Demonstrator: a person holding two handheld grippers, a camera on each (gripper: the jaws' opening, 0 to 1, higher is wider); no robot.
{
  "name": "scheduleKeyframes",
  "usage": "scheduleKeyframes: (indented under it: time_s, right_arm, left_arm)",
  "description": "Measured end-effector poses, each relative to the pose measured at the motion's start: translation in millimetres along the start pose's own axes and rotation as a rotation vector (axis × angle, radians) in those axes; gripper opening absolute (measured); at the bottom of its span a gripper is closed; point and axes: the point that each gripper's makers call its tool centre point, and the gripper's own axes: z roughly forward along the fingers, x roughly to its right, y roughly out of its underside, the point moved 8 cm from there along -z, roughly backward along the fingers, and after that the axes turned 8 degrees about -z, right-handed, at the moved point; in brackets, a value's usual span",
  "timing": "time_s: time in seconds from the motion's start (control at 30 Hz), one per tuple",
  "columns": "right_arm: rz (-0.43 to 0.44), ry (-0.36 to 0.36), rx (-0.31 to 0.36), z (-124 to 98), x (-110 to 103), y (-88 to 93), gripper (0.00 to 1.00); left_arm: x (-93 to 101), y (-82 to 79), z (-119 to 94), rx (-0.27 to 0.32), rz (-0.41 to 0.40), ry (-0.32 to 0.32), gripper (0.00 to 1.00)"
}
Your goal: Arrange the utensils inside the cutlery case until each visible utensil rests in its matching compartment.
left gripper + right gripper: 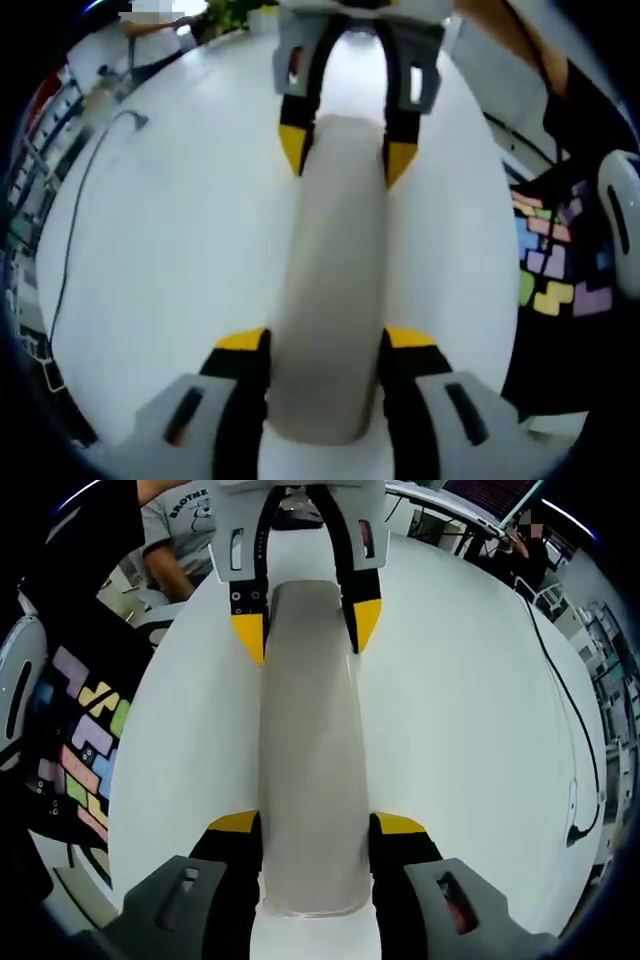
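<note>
Here one long grey case (330,290) lies closed on the white table (170,250), its contents hidden. The left gripper (325,340) pinches one end between its jaws, and the right gripper (315,825) pinches the opposite end.

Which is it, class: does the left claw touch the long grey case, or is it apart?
Touching. In the left gripper view the left claw has both yellow-tipped jaws pressed against the sides of the case, no gap showing.
</note>
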Motion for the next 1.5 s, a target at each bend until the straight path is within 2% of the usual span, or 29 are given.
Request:
scheduleKeyframes:
  time_s: [0.1,0.2,0.3,0.37,0.43,0.6,0.8,0.97,1.43,1.5]
  right_arm:
    - [-0.002,0.005,0.01,0.3,-6.0,0.8,0.43]
    - [0.003,0.011,0.03,0.1,-8.3,2.6,0.42]
    - [0.008,0.02,0.033,-1.9,-1.1,2.2,0.42]
    - [0.009,0.031,0.047,-5.7,11.9,3.7,0.42]
    - [0.011,0.04,0.057,-5.0,4.5,3.9,0.42]
    - [0.018,0.052,0.058,-7.7,0.8,7.2,0.42]
    - [0.046,0.069,0.051,-18.0,-7.0,16.1,0.42]
    - [0.063,0.102,0.053,-28.3,-5.3,28.1,0.43]
    - [0.132,0.113,0.043,-37.2,-7.2,68.0,0.43]
    - [0.144,0.107,0.04,-36.0,-7.8,72.4,0.43]
  left_arm:
    - [-0.1,-2.3,0.6,-0.018,0.015,0.004,0.45]
    - [7.6,-0.2,2.0,-0.03,0.021,0.005,0.45]
    - [7.5,-0.8,1.7,-0.043,0.034,0.014,0.45]
    - [6.5,-1.2,1.3,-0.051,0.039,0.019,0.45]
    - [5.9,-1.5,0.9,-0.06,0.043,0.021,0.45]
    - [7.8,-7.6,-2.3,-0.059,0.058,0.022,0.45]
    - [0.2,-24.0,-5.6,-0.039,0.091,0.036,0.45]
    - [-9.9,-45.4,-5.6,-0.012,0.129,0.028,0.45]
    - [-13.9,-85.4,14.1,0.004,0.195,0.059,0.45]
    - [-7.5,-88.5,18.9,0.002,0.205,0.063,0.45]
